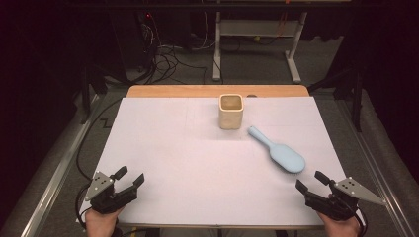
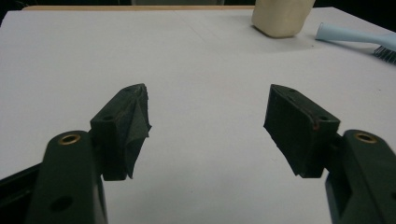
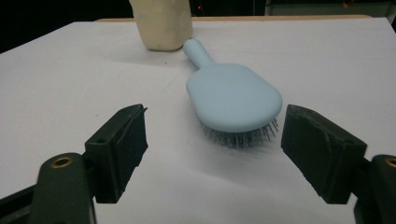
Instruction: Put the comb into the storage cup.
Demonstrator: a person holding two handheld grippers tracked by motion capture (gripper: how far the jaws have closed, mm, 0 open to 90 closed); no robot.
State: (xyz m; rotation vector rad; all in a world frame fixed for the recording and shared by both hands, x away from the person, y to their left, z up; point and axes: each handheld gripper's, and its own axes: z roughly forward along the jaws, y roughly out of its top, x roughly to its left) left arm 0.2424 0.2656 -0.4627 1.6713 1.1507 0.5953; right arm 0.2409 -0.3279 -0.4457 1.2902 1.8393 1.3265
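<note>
High view: unlabelled blue hairbrush [image 1: 281,155]

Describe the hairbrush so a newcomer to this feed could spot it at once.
On the white table, look right of the cream square cup at the far middle. The hairbrush lies flat there, bristles down, handle toward the cup, just ahead of the open right gripper. It is the one pale blue thing.
</note>
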